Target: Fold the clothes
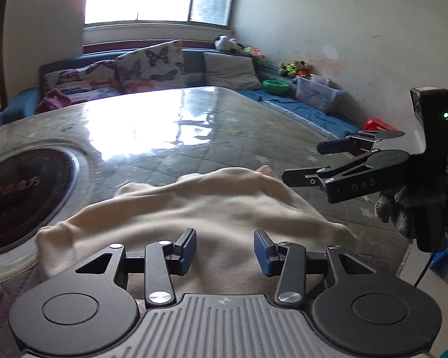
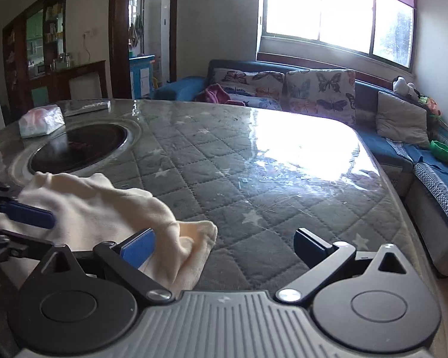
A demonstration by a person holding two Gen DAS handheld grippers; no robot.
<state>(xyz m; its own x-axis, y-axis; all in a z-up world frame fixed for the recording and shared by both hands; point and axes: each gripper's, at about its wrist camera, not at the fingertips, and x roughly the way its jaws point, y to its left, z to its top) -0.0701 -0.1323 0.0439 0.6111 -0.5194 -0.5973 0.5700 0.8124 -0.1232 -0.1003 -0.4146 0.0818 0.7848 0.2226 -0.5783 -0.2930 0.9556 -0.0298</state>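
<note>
Cream cloth [image 1: 194, 208] lay bunched on the quilted table [image 1: 224, 137]. My left gripper [image 1: 225, 252] hovered over it, jaws apart and empty. My right gripper [image 2: 224, 246] gaped wide beside it.

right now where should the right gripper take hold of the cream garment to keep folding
Probably the loose corner flap of the cream garment, coming in low from the right gripper side. That flap lies thin and flat on the quilted table cover, clear of the bunched middle, so open jaws could likely slide around its edge.

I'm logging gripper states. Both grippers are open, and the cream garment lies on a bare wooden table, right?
Not wooden: the right wrist view shows the table covered by grey quilted star-print padding. The rest holds: the left gripper and right gripper are open, and the cream garment lies there.
</note>
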